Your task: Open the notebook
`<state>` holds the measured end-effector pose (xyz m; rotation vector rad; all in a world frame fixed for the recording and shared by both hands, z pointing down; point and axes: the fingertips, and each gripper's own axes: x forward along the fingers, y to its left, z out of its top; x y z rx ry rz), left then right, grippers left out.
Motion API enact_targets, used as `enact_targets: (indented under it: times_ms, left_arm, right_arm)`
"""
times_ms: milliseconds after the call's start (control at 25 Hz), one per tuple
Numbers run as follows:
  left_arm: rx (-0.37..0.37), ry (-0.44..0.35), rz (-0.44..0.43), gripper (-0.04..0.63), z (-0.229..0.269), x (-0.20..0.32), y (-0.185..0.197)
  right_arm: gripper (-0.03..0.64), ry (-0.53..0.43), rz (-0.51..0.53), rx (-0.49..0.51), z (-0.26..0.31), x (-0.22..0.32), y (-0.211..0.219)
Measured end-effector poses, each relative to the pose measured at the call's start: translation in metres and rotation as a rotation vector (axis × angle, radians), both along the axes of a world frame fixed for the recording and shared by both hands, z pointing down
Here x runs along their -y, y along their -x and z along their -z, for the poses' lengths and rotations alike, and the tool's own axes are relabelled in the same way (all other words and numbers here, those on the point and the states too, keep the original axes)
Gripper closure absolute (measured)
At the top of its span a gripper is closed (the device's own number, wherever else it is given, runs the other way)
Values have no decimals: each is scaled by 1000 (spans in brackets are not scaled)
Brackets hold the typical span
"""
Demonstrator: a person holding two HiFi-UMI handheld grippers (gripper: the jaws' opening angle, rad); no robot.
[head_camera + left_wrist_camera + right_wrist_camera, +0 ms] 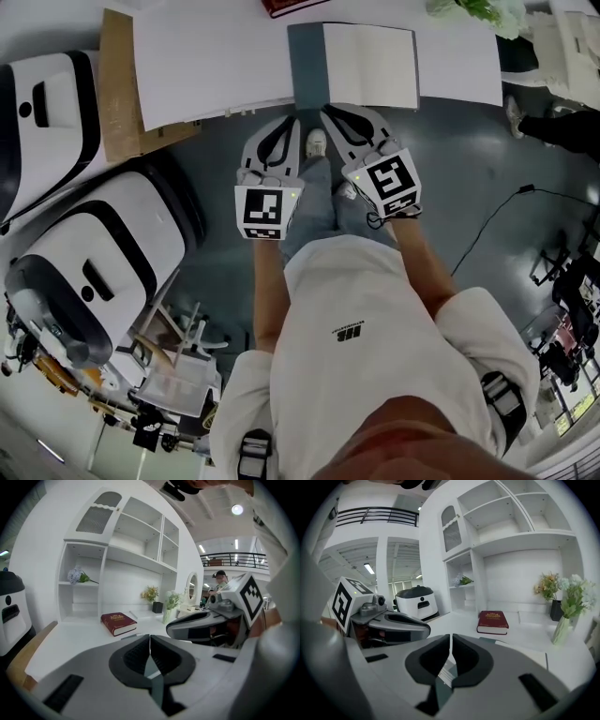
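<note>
Item: notebook (pixel 370 64) on white table (pixel 216 66), two claws before it.
The notebook lies flat at the table's near edge, cream page up, with a teal cover strip on its 9 o'clock side. The left claw (pixel 284 122) and right claw (pixel 333 114) each have their jaws pressed together with nothing between them, tips by the table edge at the notebook's 6 o'clock. A red book (pixel 291 6) lies at the notebook's 11 o'clock.

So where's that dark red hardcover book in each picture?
Head view: the dark red hardcover book sits at the top edge, near centre, mostly cut off.
Left gripper view: the book lies left of centre, above the jaws.
Right gripper view: the book lies right of centre.
Shared landmark: the white tabletop under it.
</note>
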<state>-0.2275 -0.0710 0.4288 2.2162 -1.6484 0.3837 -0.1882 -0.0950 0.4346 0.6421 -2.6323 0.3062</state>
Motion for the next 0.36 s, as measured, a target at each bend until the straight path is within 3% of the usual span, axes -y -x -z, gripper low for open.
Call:
enact_targets:
  times_ms: [360]
  left_arm:
    - [9,-32,-27,595,30,-7,-36]
  right_arm:
    - [611,-40,-11,11,31,-9,-35]
